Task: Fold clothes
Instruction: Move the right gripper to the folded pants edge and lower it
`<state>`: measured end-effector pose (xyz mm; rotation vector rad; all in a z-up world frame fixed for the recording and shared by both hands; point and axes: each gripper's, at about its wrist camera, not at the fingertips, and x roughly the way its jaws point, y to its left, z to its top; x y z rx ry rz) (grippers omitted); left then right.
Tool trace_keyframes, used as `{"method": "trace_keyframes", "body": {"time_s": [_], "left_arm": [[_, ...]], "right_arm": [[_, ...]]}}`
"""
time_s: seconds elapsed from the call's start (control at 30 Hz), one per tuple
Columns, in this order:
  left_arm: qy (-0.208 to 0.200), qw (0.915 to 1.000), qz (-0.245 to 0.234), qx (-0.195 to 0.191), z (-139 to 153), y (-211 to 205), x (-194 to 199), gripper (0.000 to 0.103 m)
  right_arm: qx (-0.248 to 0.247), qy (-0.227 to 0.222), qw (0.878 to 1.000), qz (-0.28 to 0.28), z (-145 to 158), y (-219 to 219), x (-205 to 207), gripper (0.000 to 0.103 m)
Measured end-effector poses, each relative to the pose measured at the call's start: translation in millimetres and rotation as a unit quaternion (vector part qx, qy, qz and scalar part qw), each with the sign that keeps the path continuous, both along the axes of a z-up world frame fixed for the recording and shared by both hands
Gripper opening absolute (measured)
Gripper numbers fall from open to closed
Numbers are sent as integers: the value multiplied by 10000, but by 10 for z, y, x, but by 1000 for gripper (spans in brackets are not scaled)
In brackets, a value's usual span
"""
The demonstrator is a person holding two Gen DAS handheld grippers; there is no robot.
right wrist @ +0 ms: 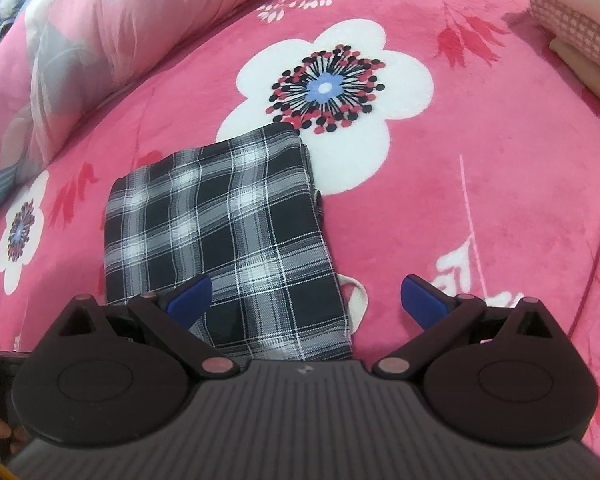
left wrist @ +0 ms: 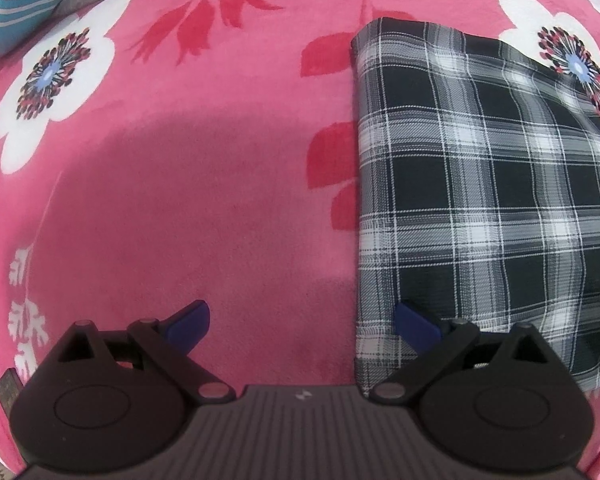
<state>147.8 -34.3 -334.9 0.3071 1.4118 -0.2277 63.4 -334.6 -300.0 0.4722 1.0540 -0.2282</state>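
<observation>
We hold both tongs wide open over the bed, and neither has hold of anything.

From the left wrist view, our left tongs [left wrist: 302,326] hover with their blue tips spread far apart. The cloth [left wrist: 480,184], a black, white and grey plaid piece folded into a flat rectangle, lies ahead and to the right of these tongs. Its straight left edge runs forward from just inside the right tip, so that tip [left wrist: 414,326] sits over the cloth's near left corner while the left tip sits over bare blanket [left wrist: 220,160]. We cannot tell whether the right tip touches the cloth or only hangs above it. Between the tips we see mostly pink blanket, darkened by shadow.

From the right wrist view, our right tongs [right wrist: 306,300] are likewise spread wide. Here the cloth [right wrist: 224,232] lies ahead and to the left: the left tip [right wrist: 192,300] sits over its near part, and the right tip [right wrist: 420,300] sits over the blanket [right wrist: 480,168], well apart from the cloth. The cloth's right edge shows stacked layers, and a small white loop [right wrist: 358,300] pokes out beside it, between the two tips. The cloth's far corner overlaps a large white flower [right wrist: 340,88] printed on the blanket.

A quilt [right wrist: 112,40] lies far ahead to the left of the right tongs, and a stack of folded fabrics [right wrist: 580,24] far ahead to the right.
</observation>
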Motion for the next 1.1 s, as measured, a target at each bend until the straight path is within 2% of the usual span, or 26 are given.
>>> {"method": "trace_keyframes", "body": {"time_s": [0.37,0.53,0.63,0.77,0.87,0.93,1.0,1.1], "left_arm": [[-49,9999,-86,-66,-25,7,22,100],[-383,9943,-237,-965,88,126,21,100],[-642,9888,-215,-1327,145,171,40,100],[-595,9790,-1,-1949,121,200,127,98],[-415,9705,39,-2377,67,187,191,84],[-270,9666,109,-2547,-19,189,268,65],[-168,9635,206,-2662,-104,177,339,55],[-215,9580,325,-2840,-187,164,383,54]], "right_arm": [[28,4,9999,118,-35,-28,59,101],[299,-197,9992,183,-56,-123,151,101],[629,-367,9971,229,-127,-239,286,101],[1122,-557,9917,282,-286,-424,515,101],[1490,-698,9858,321,-406,-562,687,100],[1734,-792,9810,347,-485,-655,802,100],[1977,-885,9755,373,-565,-747,916,98],[2329,-898,9679,305,-753,-852,984,92]]}}
